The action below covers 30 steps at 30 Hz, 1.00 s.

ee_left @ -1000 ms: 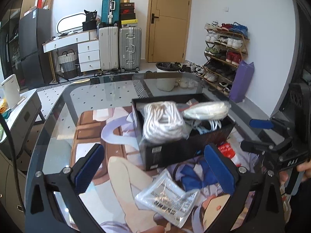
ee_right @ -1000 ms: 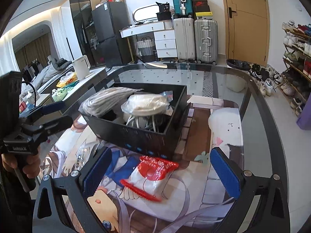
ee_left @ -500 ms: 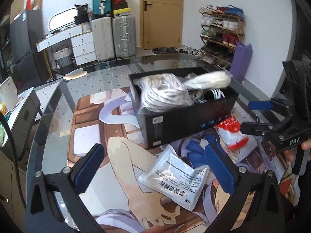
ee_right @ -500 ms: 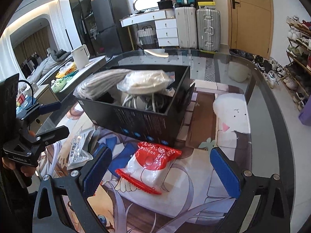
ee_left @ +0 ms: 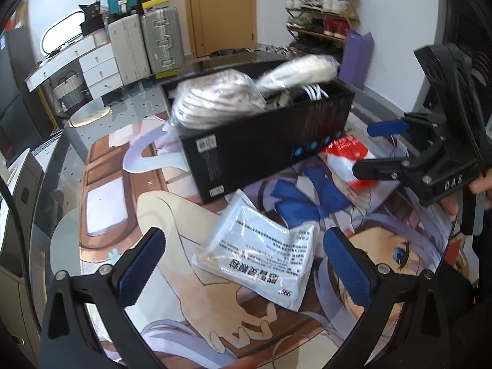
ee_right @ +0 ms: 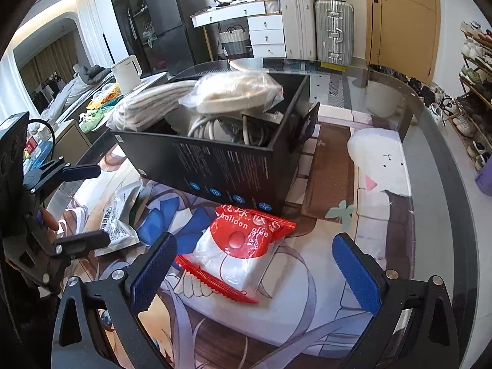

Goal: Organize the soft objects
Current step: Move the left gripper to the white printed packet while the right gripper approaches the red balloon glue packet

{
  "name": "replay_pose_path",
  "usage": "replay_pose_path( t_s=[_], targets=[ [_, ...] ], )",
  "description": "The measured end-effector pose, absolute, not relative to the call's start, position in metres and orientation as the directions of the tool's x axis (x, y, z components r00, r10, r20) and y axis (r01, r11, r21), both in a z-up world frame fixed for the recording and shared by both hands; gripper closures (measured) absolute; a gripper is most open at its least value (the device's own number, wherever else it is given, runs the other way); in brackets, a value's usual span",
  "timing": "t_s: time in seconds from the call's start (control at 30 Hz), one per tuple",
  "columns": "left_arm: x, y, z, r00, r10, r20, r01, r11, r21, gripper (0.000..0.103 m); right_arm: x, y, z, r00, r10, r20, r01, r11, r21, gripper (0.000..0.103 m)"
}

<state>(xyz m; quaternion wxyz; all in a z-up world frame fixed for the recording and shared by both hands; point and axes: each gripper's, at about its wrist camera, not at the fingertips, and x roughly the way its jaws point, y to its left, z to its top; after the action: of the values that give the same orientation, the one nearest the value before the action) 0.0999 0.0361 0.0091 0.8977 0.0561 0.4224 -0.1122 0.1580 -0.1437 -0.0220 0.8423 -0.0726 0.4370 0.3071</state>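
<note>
Between right gripper [ee_right: 250, 266] pads, red-white packet [ee_right: 243, 253] lengthwise diagonal

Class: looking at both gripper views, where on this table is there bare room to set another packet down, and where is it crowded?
Free: the mat right of the black box, and the strip left of it. Crowded: in front of the box, with the red-and-white bag and the clear packet; the box is heaped.
</note>
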Motion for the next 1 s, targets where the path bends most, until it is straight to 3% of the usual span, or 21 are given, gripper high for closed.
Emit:
replay_pose_path(
  t_s=[1.0],
  targets=[
    [0.106,0.034,-0.011,0.547,-0.198,-0.814,0.3,0.954,-0.031,0.0,0.151,-0.128,-0.037,0.381,0.444,-0.811,-0.633,0.764,0.121,0.001]
  ],
)
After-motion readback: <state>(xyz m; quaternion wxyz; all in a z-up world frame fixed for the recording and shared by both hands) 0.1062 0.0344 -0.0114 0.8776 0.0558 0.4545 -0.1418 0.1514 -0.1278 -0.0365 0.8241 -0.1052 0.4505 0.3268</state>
